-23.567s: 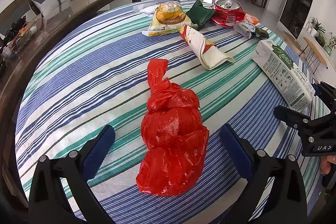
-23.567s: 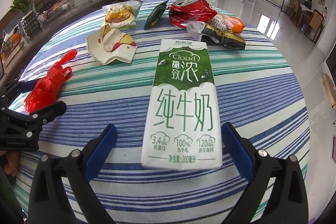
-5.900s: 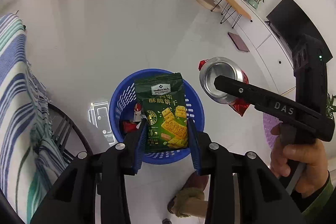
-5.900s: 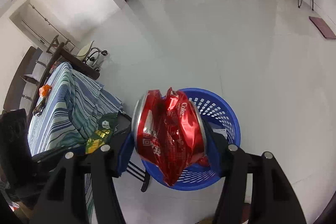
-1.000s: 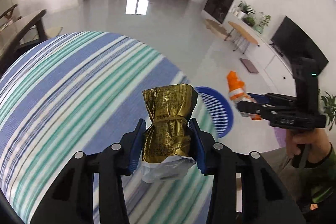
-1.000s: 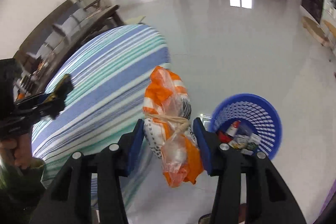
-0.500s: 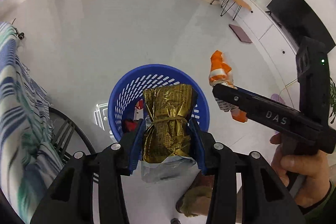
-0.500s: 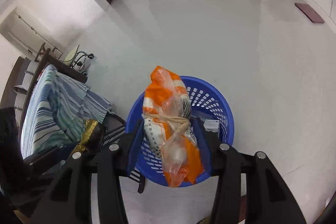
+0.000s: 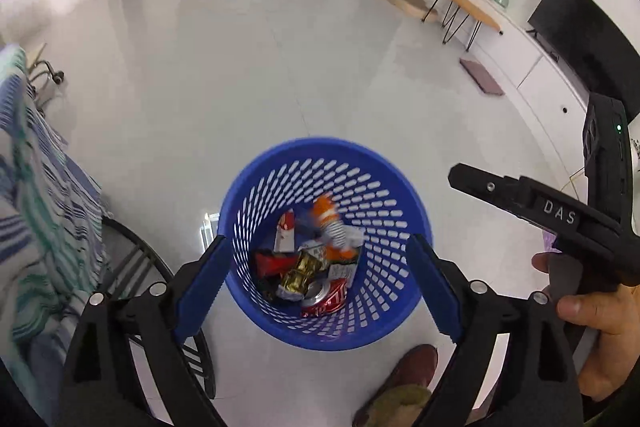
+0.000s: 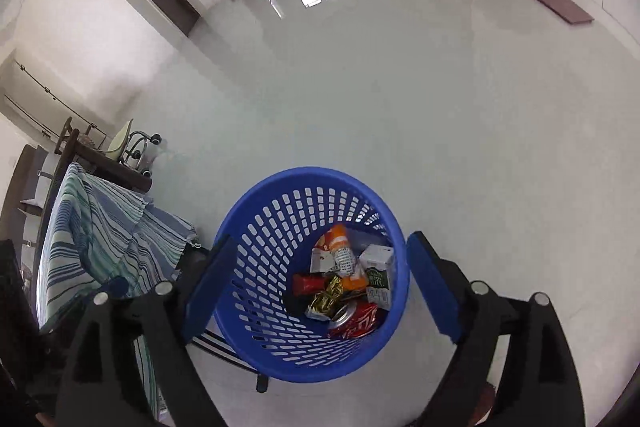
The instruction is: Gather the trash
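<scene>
Both tools hang over the blue basket (image 9: 276, 163) on the pale floor, the left gripper (image 9: 320, 283) and right gripper (image 10: 316, 283) spread wide and holding nothing. The gold packet (image 9: 300, 273) and orange bag (image 10: 340, 247) lie inside among other trash, the striped tablecloth (image 10: 96, 235) at left.

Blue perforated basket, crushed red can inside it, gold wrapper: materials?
Blue perforated basket: likely moulded plastic, smooth, slightly glossy, with regular slots. Crushed red can: thin metal, probably aluminium; silver top, dented printed wall. Gold wrapper: metallised foil or film, with crinkled, mirror-like creases.
</scene>
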Demonstrator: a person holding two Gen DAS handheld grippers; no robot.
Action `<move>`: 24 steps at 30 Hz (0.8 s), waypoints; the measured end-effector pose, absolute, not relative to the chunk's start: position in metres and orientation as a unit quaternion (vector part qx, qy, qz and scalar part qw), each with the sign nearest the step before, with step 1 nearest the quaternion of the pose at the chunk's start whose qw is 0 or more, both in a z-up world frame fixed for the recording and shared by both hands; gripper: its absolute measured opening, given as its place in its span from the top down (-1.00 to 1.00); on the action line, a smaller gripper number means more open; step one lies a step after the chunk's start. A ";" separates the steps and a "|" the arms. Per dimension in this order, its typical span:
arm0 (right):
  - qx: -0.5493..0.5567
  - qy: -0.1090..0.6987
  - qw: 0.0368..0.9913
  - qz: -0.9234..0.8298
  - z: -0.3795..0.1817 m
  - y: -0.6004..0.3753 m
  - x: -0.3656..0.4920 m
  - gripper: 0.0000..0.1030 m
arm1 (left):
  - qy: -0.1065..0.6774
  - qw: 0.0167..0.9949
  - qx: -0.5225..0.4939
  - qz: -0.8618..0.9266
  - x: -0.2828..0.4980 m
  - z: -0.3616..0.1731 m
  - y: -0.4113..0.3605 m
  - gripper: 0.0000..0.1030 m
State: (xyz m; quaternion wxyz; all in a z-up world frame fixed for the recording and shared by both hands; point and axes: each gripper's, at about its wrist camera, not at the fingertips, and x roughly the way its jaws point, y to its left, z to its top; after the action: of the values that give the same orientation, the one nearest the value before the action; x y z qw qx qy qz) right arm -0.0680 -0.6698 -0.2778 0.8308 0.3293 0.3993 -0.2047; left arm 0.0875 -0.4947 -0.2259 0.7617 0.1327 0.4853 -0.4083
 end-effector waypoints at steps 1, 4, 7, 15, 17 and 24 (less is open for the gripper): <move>0.320 0.392 0.837 -0.207 -0.265 -0.665 -0.076 -0.68 | 0.471 0.769 0.129 -0.412 0.082 -0.213 -0.490 -0.76; 0.297 0.374 0.853 -0.211 -0.230 -0.647 -0.100 -0.73 | 0.430 0.791 0.123 -0.416 0.060 -0.173 -0.472 -0.90; 0.249 0.343 0.878 -0.221 -0.189 -0.619 -0.131 -0.80 | 0.375 0.816 0.125 -0.422 0.029 -0.131 -0.450 -0.90; 0.164 0.281 0.898 -0.295 -0.128 -0.579 -0.183 -0.91 | 0.333 0.833 0.166 -0.409 -0.033 -0.095 -0.430 -0.90; 0.195 0.271 0.907 -0.256 -0.132 -0.580 -0.193 -0.91 | 0.323 0.842 0.177 -0.394 -0.040 -0.096 -0.429 -0.90; 0.186 0.335 0.894 -0.232 -0.145 -0.567 -0.190 -0.91 | 0.335 0.847 0.186 -0.368 -0.044 -0.092 -0.418 -0.90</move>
State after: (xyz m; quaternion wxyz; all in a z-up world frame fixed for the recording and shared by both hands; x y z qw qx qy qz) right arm -0.1905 -0.5675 -0.1453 0.8940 0.1856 0.3353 -0.2322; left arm -0.0443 -0.4177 -0.0921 0.8469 0.1864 0.3354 -0.3681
